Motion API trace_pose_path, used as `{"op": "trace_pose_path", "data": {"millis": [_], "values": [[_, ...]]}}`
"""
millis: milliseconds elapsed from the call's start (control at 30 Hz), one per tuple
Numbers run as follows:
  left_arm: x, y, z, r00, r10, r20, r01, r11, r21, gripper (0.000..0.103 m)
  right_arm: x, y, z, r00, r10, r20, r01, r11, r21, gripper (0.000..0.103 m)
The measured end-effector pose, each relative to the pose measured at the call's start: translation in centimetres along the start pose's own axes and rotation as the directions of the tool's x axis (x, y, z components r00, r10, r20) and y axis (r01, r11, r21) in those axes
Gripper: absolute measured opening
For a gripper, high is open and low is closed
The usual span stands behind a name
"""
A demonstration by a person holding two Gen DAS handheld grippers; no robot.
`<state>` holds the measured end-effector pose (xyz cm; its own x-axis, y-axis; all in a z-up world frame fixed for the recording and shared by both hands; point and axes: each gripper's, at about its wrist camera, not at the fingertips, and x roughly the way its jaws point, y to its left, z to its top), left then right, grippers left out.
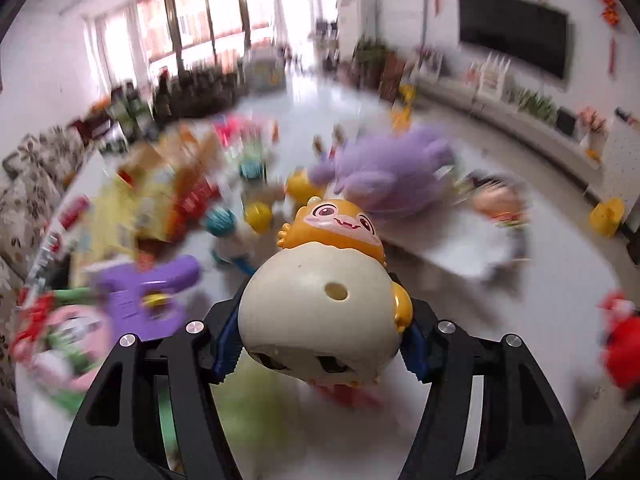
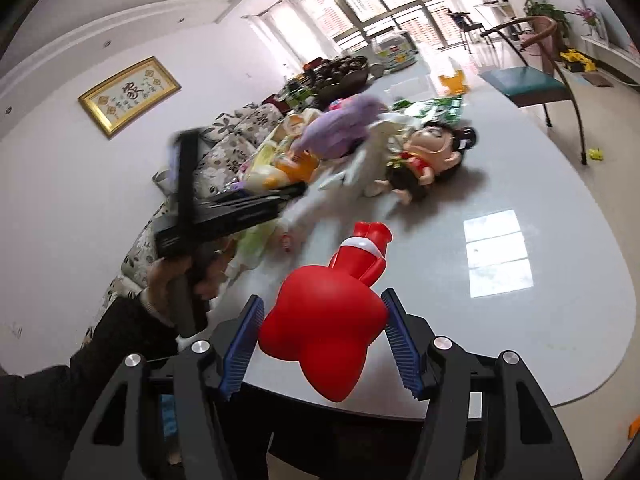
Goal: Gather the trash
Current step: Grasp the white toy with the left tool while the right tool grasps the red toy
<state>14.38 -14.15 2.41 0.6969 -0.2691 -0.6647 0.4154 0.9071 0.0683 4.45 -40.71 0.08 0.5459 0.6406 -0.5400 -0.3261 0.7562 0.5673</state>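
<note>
While the left tool (image 1: 320,332) clamps the orange-and-cream toy (image 1: 324,304), clutter blurs beyond.

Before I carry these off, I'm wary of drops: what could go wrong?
The round cream-and-orange plastic monkey toy sits between the left gripper pads on curved sides, so it could squirt out. The glossy red plastic figure in the right gripper overhangs the grey table edge; a slip may send it floorward.

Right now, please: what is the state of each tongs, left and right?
Left tongs: closed on the egg toy.
Right tongs: closed on the red toy.
</note>
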Motion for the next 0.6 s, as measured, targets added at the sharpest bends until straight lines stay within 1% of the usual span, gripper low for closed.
{"op": "trace_pose_path", "data": {"millis": [67,133,167,200,267,300,333,367,400,433,500,567,600], "values": [[-5.8,0.1,-1.0,0.996,-0.014,0.093,0.015,1.000,-0.016,0.062,0.2,1.5,0.0,1.000,0.016,-0.004,-0.016,0.999,-0.028,0.059],[-10.4,0.1,-2.3,0.987,-0.010,0.159,0.013,1.000,-0.018,0.062,0.2,3.1,0.0,0.999,0.039,-0.007,-0.039,0.998,-0.057,0.059],[-12.8,-0.1,-3.3,0.983,0.002,0.186,-0.001,1.000,-0.007,0.062,0.2,4.2,-0.2,0.999,0.053,-0.011,-0.054,0.996,-0.076,0.059],[-14.3,-0.3,-4.0,0.980,0.012,0.200,-0.013,1.000,0.004,0.062,0.2,5.3,-0.5,0.997,0.072,-0.022,-0.074,0.993,-0.095,0.059],[-18.2,-1.0,-7.1,0.974,0.039,0.221,-0.048,0.998,0.035,0.062,0.2,7.1,-1.2,0.994,0.096,-0.049,-0.101,0.986,-0.132,0.059],[-19.7,-1.5,-8.9,0.976,0.046,0.212,-0.058,0.997,0.047,0.062,0.2,8.0,-1.9,0.993,0.102,-0.066,-0.112,0.982,-0.156,0.059],[-20.2,-1.7,-10.2,0.979,0.048,0.197,-0.060,0.997,0.052,0.062,0.2,8.8,-2.4,0.991,0.108,-0.082,-0.121,0.977,-0.175,0.059],[-20.9,-2.0,-12.2,0.984,0.048,0.170,-0.057,0.997,0.048,0.062,0.2,9.9,-3.5,0.987,0.115,-0.111,-0.136,0.969,-0.204,0.059],[-20.9,-2.1,-13.5,0.988,0.050,0.145,-0.057,0.997,0.045,0.062,0.3,10.7,-4.5,0.983,0.120,-0.138,-0.149,0.963,-0.223,0.059],[-20.8,-2.4,-15.7,0.993,0.060,0.105,-0.065,0.997,0.045,0.062,0.5,11.2,-5.4,0.978,0.128,-0.165,-0.165,0.958,-0.235,0.059],[-20.0,-2.5,-19.7,0.996,0.081,0.025,-0.082,0.996,0.038,0.062,1.3,12.5,-7.9,0.961,0.133,-0.242,-0.197,0.945,-0.260,0.059],[-18.8,-2.6,-23.1,0.996,0.062,-0.059,-0.061,0.998,0.020,0.062,2.7,13.0,-10.4,0.937,0.132,-0.322,-0.223,0.939,-0.263,0.059],[-18.0,-2.6,-24.9,0.994,0.046,-0.103,-0.046,0.999,0.006,0.062,3.4,13.0,-11.4,0.926,0.128,-0.356,-0.229,0.939,-0.257,0.059]]}}
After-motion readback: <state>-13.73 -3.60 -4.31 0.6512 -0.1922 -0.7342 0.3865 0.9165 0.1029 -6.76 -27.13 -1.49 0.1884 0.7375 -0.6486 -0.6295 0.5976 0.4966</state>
